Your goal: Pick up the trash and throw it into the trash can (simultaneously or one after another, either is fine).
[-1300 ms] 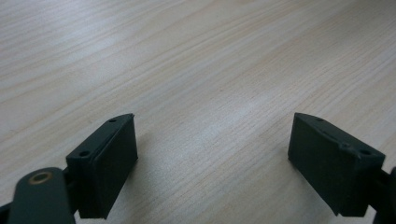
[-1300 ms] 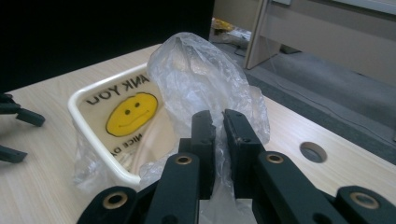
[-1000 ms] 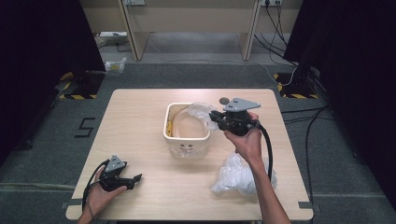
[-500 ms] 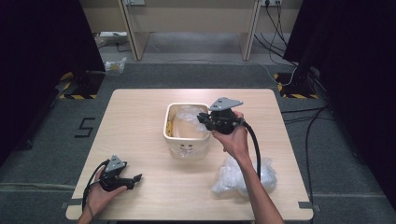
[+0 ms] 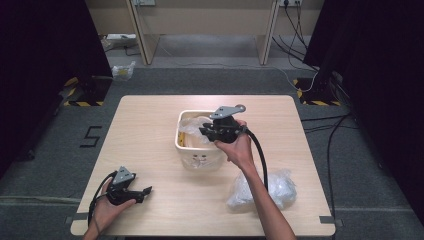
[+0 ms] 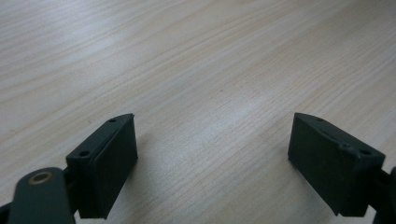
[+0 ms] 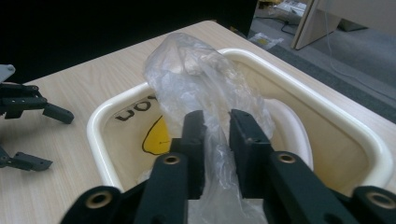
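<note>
**Plastic bag held over bin, right tool engaged**

Item 1. Right tool [image 5: 204, 131]: poised over the cream bin [image 5: 182, 145] at the middle of the tabletop [image 5: 150, 115]. In the right gripper view its jaws are clenched on a clear plastic bag [image 7: 201, 84], with a fold of film pinched between them.

Item 2. Clear plastic bag: crumpled, rising upright from the jaws, its lower part hanging inside the bin.

Item 3. Cream bin: rounded rectangular rim, yellow and black print on the inner wall, white film lying inside at the far wall.

Item 4. Left tool [image 5: 145, 192]: resting in the person's left hand at the near left corner of the tabletop, well apart from the bin. Jaws spread wide, released, with bare wood between them.

Item 5. Second bundle of clear plastic [image 5: 280, 187]: lying on the tabletop at the near right, just beside the right forearm.
</note>
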`<state>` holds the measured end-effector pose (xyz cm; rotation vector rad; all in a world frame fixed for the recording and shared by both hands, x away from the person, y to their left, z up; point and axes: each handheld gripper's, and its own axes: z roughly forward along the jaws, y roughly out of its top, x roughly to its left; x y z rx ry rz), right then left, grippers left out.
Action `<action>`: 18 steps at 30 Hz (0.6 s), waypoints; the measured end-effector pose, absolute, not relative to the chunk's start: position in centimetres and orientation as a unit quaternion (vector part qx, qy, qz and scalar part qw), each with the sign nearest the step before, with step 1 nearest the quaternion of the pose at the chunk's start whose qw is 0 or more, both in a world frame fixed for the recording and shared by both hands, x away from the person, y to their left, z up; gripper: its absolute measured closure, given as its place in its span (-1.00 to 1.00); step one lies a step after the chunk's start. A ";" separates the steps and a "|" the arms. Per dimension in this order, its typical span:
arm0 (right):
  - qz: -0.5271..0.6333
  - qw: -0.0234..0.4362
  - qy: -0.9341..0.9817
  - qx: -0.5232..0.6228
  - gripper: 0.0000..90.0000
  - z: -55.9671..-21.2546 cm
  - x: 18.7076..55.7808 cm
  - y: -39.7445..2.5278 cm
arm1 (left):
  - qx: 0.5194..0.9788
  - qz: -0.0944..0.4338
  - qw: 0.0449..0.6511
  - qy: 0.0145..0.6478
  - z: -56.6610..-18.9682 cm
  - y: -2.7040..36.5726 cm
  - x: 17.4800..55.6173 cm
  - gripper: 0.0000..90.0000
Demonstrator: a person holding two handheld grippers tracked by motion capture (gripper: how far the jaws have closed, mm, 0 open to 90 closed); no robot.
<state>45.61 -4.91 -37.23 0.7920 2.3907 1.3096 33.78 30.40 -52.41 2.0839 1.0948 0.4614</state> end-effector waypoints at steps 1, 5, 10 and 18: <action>0.455 0.153 0.833 0.277 0.52 -37.3 45.7 -4.9 | 0.809 0.179 0.363 0.425 -52.4 30.4 33.8 -0.68; 0.464 0.148 0.824 0.290 0.24 -37.2 45.8 -5.0 | 0.809 0.180 0.363 0.425 -52.4 30.4 33.8 -0.68; 0.471 0.153 0.816 0.297 0.16 -36.6 45.6 -5.5 | 0.810 0.180 0.363 0.425 -52.4 30.4 33.8 -0.67; 0.470 0.160 0.813 0.306 0.09 -36.1 45.1 -6.9 | 0.809 0.180 0.364 0.425 -52.4 30.4 33.8 -0.68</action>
